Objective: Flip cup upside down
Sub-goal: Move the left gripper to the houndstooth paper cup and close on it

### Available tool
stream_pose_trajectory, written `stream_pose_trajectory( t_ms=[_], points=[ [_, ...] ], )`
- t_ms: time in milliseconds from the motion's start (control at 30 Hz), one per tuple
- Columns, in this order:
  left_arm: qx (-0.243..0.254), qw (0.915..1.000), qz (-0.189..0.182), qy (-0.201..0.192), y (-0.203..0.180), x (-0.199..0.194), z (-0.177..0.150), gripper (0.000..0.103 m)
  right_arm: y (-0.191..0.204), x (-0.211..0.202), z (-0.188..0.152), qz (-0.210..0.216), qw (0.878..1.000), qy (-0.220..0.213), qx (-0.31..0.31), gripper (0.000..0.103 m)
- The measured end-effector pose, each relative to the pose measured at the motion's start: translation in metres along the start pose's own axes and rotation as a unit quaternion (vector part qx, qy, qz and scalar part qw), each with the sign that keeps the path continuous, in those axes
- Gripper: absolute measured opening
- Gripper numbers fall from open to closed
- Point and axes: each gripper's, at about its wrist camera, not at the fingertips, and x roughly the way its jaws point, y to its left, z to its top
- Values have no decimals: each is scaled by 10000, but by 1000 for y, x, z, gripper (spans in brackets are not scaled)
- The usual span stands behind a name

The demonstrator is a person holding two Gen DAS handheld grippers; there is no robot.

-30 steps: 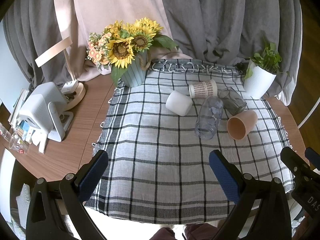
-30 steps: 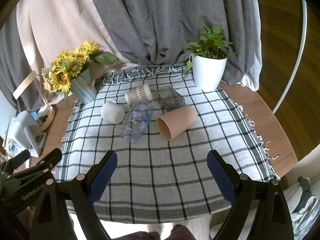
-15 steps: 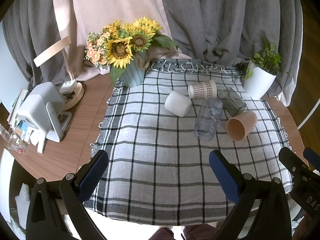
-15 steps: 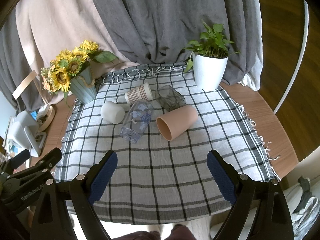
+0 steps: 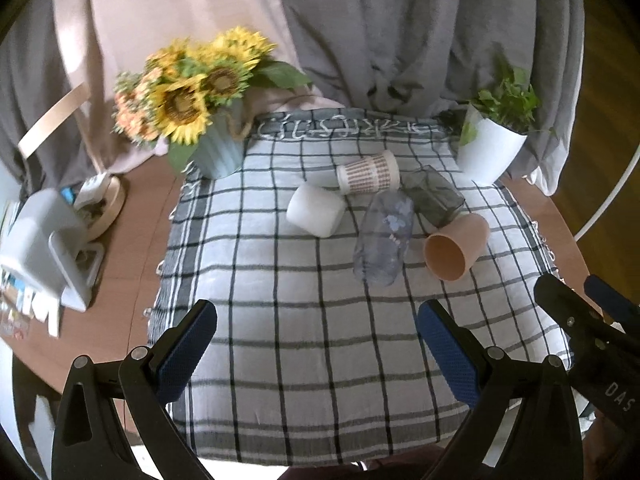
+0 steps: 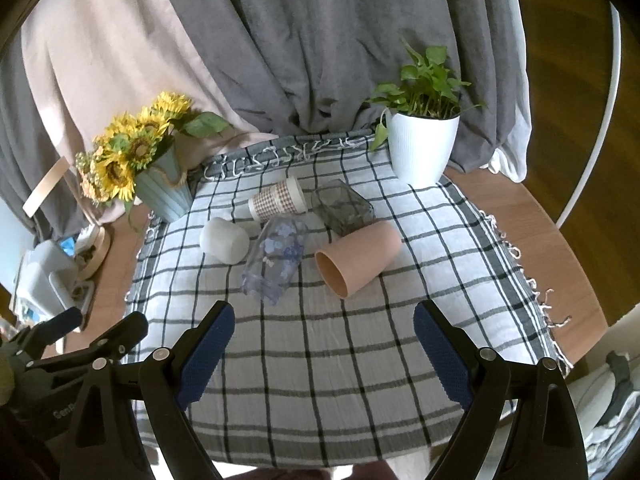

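Several cups lie on their sides on a checked cloth (image 5: 304,320) (image 6: 320,360): a white cup (image 5: 315,210) (image 6: 224,240), a checked paper cup (image 5: 368,172) (image 6: 278,200), a clear flowered cup (image 5: 384,238) (image 6: 276,260), a dark glass cup (image 5: 434,196) (image 6: 342,208) and a peach cup (image 5: 458,246) (image 6: 358,258). My left gripper (image 5: 316,350) is open and empty, above the cloth's near part. My right gripper (image 6: 324,354) is open and empty, short of the peach cup.
A sunflower vase (image 5: 218,152) (image 6: 166,196) stands at the cloth's back left, a white plant pot (image 5: 490,152) (image 6: 422,148) at the back right. A white device (image 5: 44,240) sits on the wooden table at left. Curtains hang behind.
The left gripper has swung to the left and a little forward; its view is blurred. The right gripper has barely moved. The cups lie as before.
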Motion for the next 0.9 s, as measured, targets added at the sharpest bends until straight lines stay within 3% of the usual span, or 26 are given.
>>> stream_pose_trajectory(
  t_ms=[200, 400, 667, 900],
  points=[
    [635, 9978, -109, 132, -9, 26, 25, 102, -3, 17, 14, 72, 9998, -25, 208, 91],
    [1409, 9889, -380, 265, -11, 52, 63, 102, -12, 45, 35, 40, 9934, 195, 1125, 91],
    [2687, 9611, -514, 383, -22, 100, 121, 102, -11, 75, 65, -151, 9773, 301, 2092, 91],
    [3252, 9374, -949, 809, -37, 148, 164, 102, -15, 114, 78, -404, 9554, 515, 2879, 91]
  ],
)
